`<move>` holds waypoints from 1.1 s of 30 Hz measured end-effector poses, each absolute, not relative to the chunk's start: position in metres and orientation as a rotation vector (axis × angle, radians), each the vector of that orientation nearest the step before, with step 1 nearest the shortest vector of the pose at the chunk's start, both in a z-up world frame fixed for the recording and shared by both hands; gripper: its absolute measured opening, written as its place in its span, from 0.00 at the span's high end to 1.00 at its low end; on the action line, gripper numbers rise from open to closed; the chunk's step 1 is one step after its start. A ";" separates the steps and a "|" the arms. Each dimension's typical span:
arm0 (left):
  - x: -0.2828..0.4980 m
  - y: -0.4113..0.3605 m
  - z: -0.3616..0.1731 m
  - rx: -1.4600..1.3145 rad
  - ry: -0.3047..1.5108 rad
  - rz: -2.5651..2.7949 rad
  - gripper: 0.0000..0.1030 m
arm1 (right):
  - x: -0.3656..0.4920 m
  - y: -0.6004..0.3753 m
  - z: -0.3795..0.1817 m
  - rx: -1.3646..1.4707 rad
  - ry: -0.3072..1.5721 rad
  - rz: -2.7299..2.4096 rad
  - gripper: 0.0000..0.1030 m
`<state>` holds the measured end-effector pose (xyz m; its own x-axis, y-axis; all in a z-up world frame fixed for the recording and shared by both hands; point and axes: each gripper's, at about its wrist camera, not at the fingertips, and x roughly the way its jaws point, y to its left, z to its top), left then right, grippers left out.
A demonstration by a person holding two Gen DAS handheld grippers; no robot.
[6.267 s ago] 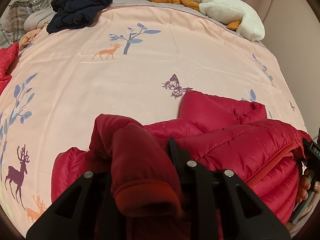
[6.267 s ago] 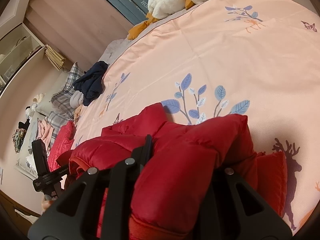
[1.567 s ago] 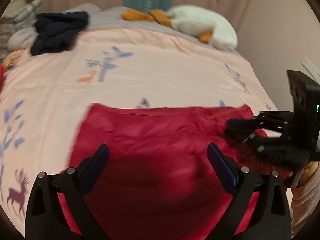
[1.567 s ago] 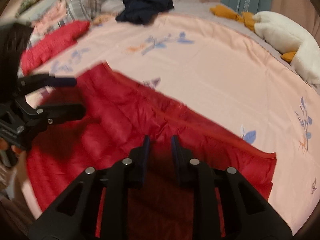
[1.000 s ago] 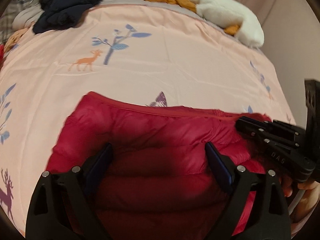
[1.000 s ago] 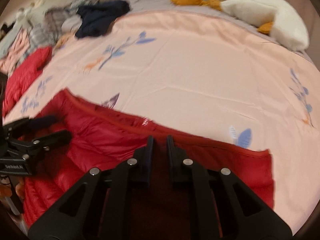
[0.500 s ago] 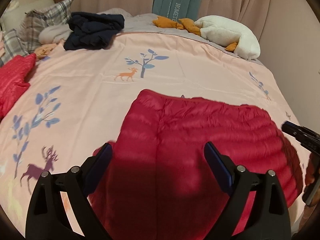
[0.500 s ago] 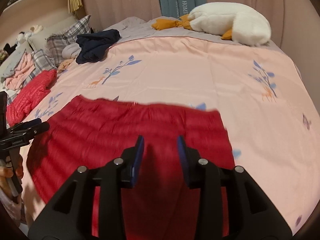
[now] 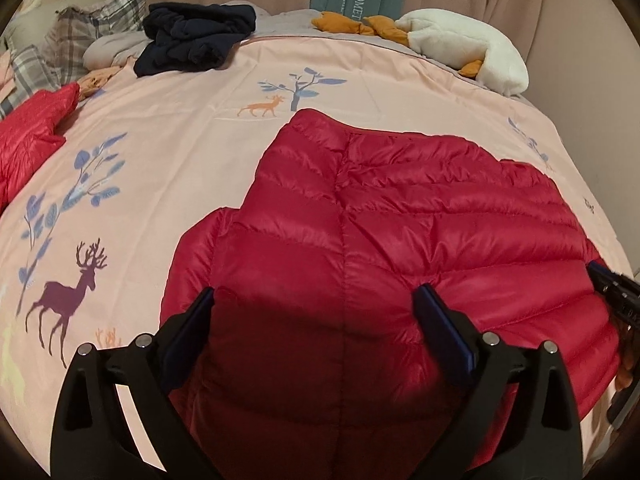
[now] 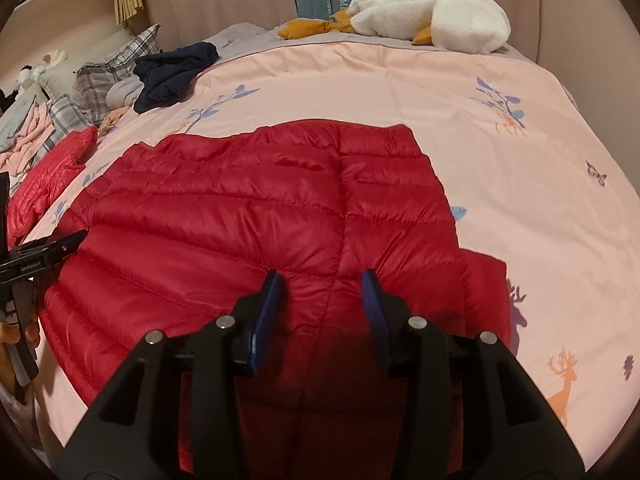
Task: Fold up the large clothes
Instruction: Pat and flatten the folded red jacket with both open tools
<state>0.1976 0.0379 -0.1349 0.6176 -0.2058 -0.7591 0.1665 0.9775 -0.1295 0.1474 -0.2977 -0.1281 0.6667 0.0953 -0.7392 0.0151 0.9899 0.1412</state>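
1. Both claws are apart and hold nothing: the left gripper (image 9: pixel 314 308) is spread wide above the near part of the red down jacket (image 9: pixel 400 232), and the right gripper (image 10: pixel 320 292) is parted less widely over the same garment.
2. That jacket lies spread, back side up, on the pink printed bedspread (image 9: pixel 180 120), its near edge at the bed's front. A sleeve (image 10: pixel 486 292) peeks out from under its right side.
3. Folding looks barely begun; the next step is probably bringing a side or sleeve inward.
4. To do it well, bite a full quilted ridge at the edge, not just the slick shell, which could slip out of the pads.
5. Take matching spots on each side so the fold line runs straight along the centre seam (image 10: pixel 340 216).
6. Lift low and lay the flap down slowly; puffy filling springs back, so press after placing.
7. Another red garment (image 9: pixel 32 128), the navy clothes (image 9: pixel 196 40) and the plush goose (image 10: pixel 436 16) lie well apart.
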 end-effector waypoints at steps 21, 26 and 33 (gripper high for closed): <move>0.133 -0.024 -0.109 0.077 0.789 -0.304 0.04 | 0.099 -0.219 -0.094 0.031 0.707 0.159 0.40; 0.136 -0.029 -0.130 0.110 0.826 -0.299 0.04 | 0.107 -0.206 -0.123 -0.018 0.792 0.129 0.39; 0.134 -0.030 -0.136 0.133 0.829 -0.294 0.02 | 0.107 -0.211 -0.129 0.017 0.812 0.139 0.38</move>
